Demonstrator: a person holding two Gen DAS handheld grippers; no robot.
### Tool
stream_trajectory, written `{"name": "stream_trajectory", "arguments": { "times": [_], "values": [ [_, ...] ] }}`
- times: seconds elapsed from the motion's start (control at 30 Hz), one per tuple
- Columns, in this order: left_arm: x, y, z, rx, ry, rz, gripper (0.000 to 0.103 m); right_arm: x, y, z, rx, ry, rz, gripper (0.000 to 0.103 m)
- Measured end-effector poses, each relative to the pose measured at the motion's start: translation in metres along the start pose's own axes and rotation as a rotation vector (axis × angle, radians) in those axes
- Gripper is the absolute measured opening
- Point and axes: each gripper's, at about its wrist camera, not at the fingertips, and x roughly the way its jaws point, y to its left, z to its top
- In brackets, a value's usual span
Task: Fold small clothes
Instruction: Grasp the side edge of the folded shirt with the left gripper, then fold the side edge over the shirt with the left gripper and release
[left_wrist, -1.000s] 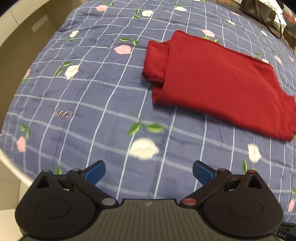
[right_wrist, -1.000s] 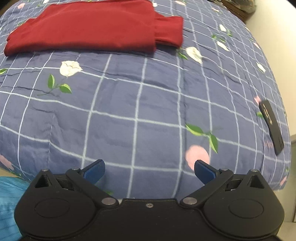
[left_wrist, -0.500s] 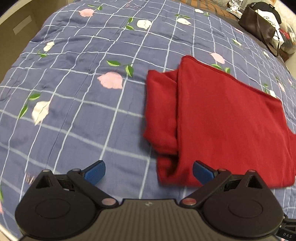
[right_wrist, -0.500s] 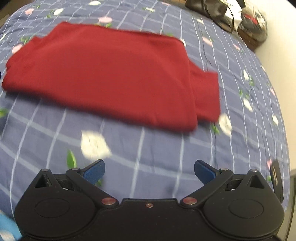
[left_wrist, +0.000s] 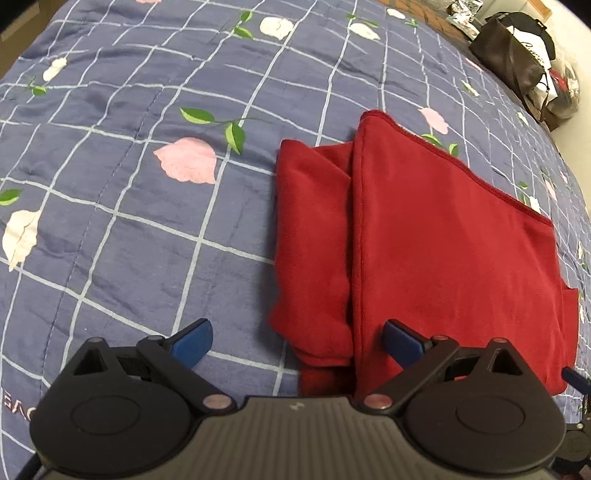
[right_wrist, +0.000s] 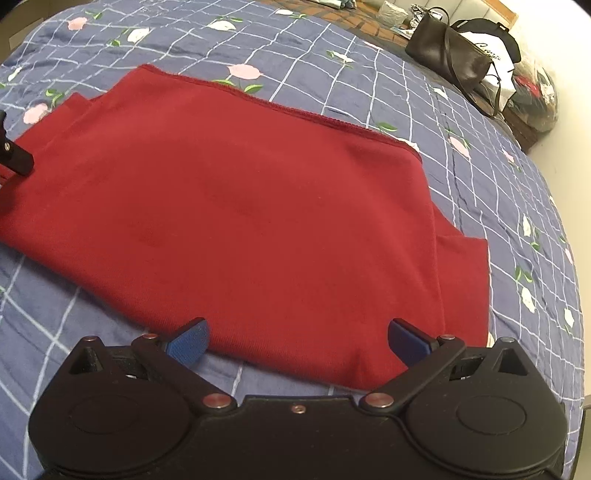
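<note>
Both grippers — left gripper (left_wrist: 297, 341), right gripper (right_wrist: 297, 341) — gape over red garment (right_wrist: 258, 221).

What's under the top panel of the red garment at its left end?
Under the red garment's top panel, a folded-in layer of the same fabric pokes out onto the bedspread. How far that layer runs beneath is covered.

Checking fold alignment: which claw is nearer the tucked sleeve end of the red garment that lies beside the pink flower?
Left. The left claw hangs open right at that sleeve end; the right claw is open at the red garment's opposite end.
</note>
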Motion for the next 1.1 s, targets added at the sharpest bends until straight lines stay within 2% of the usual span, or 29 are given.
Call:
{"name": "stream_trajectory", "arguments": {
  "times": [0.2, 0.37, 0.5, 0.6, 0.67, 0.77, 0.87, 1.1],
  "values": [
    [0.007, -0.005, 0.005, 0.004, 0.033, -0.032, 0.088, 0.017, 0.006, 0.001, -0.037, 0.025, 0.005, 0.102],
    [0.011, -0.011, 0.010, -0.022, 0.037, -0.060, 0.069, 0.021, 0.007, -0.001, -0.025, 0.034, 0.011, 0.102],
    [0.011, -0.013, 0.011, -0.037, 0.036, -0.059, 0.060, 0.023, 0.006, -0.003, -0.022, 0.036, 0.017, 0.102],
    [0.011, -0.011, 0.012, -0.049, 0.049, -0.059, 0.047, 0.024, 0.005, -0.004, -0.020, 0.036, 0.020, 0.102],
    [0.009, -0.009, 0.012, -0.059, 0.052, -0.079, 0.034, 0.024, 0.005, -0.004, -0.019, 0.036, 0.021, 0.102],
    [0.005, -0.013, 0.014, -0.043, 0.047, -0.097, 0.023, 0.025, 0.005, -0.004, -0.017, 0.039, 0.025, 0.102],
    [-0.004, -0.019, 0.015, -0.016, 0.031, -0.101, 0.018, 0.026, 0.003, -0.004, -0.020, 0.040, 0.031, 0.102],
    [-0.035, -0.049, 0.024, 0.006, -0.022, -0.110, 0.015, 0.025, 0.002, -0.003, -0.071, 0.041, 0.055, 0.102]
  ]
}}
